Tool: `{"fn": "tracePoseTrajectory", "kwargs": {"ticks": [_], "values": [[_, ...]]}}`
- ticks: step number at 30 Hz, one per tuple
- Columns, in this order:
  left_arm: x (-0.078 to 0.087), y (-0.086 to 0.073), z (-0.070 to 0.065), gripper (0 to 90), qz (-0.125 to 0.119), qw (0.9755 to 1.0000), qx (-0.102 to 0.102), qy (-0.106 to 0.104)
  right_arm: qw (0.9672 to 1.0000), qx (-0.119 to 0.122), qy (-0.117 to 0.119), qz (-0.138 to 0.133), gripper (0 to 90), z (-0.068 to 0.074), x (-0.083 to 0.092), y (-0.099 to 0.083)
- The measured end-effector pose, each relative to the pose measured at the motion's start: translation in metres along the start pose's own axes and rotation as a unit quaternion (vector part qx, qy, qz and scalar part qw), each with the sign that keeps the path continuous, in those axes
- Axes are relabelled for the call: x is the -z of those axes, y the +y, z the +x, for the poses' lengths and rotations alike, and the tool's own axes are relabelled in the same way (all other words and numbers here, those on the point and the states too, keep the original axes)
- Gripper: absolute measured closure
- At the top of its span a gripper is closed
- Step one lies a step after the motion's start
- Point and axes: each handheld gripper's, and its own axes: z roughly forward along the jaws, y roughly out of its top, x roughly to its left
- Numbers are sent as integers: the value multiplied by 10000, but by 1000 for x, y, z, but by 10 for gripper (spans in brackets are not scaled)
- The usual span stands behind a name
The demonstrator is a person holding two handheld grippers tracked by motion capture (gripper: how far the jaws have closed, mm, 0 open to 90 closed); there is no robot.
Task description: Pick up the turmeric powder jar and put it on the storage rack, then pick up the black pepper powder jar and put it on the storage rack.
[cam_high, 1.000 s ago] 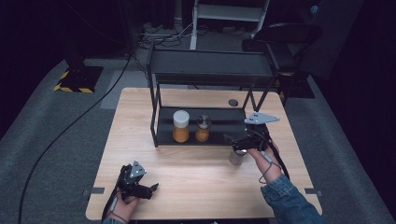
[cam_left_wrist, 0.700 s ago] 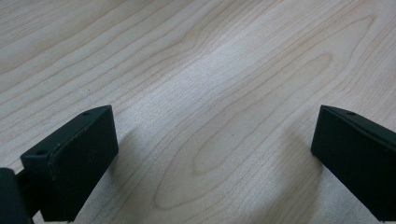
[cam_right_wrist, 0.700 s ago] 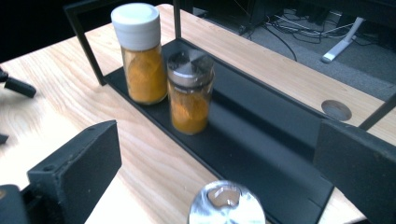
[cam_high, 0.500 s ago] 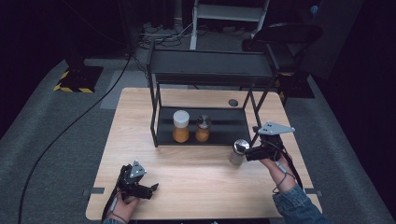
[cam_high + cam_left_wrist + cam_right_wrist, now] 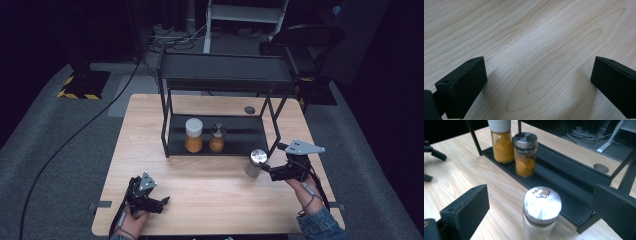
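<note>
A pale jar with a silver lid stands on the wooden table just in front of the black rack's right front leg. My right gripper is open, its jaws wide on either side of the jar without touching it. On the rack's lower shelf stand a white-lidded jar of orange powder and a metal-lidded jar of orange powder. My left gripper rests open near the front left of the table, nothing between its jaws.
The black two-level rack takes up the middle back of the table. A round cable hole lies behind it. Bare wood spreads between the two grippers. Grey floor with cables surrounds the table.
My right gripper has drawn back to the right, away from the silver-lidded jar, which now stands free on the table. The left gripper has stayed still.
</note>
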Motion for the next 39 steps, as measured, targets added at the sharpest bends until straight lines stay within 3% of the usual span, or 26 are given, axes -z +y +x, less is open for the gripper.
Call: {"fn": "tracePoseTrajectory", "kwargs": {"ticks": [20,39], "values": [[-1,0,0,6,-2,10000,25,10,9991,-376,-18,172,22,-11,-8,-60],[0,0,0,7,-3,10000,20,11,9983,-392,-50,417,25,-12,-28,-72]]}}
